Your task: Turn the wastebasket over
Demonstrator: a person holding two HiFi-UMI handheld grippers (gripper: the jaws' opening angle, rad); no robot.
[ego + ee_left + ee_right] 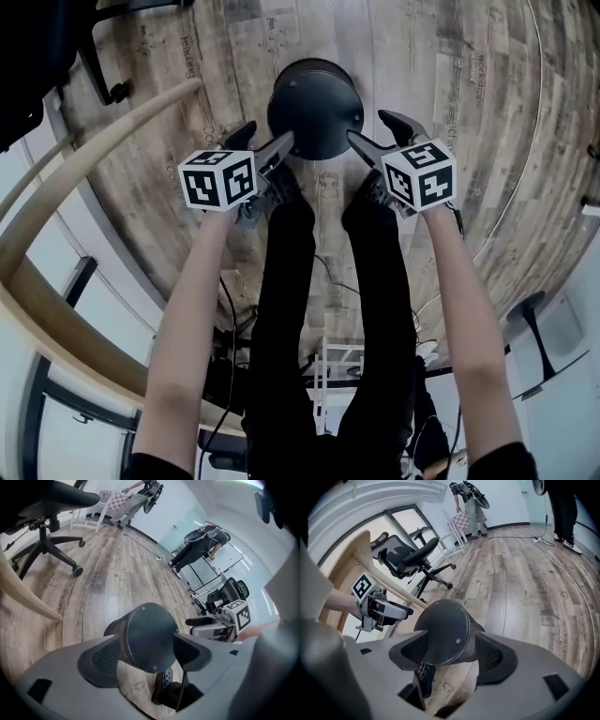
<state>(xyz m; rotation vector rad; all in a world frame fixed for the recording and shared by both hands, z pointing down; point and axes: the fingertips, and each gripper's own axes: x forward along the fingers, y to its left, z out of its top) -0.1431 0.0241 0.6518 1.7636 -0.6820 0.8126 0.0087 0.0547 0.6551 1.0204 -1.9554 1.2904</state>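
Off to the left of the fingers: a black swivel office chair and a pale curved wooden table edge. The left gripper has its fingers spread, gripping nothing. Between both grippers' inner fingertips, the round black mesh wastebasket stands base-up on the wood-plank floor, its inside hidden. The right gripper is spread and empty too.

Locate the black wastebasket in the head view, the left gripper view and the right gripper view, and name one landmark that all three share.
Head view: wastebasket at top centre, on the wood floor.
Left gripper view: wastebasket lower centre, flat round end facing the camera.
Right gripper view: wastebasket lower centre, slightly left of middle.
Shared landmark: black office chair, top left in the head view, upper left in both gripper views.
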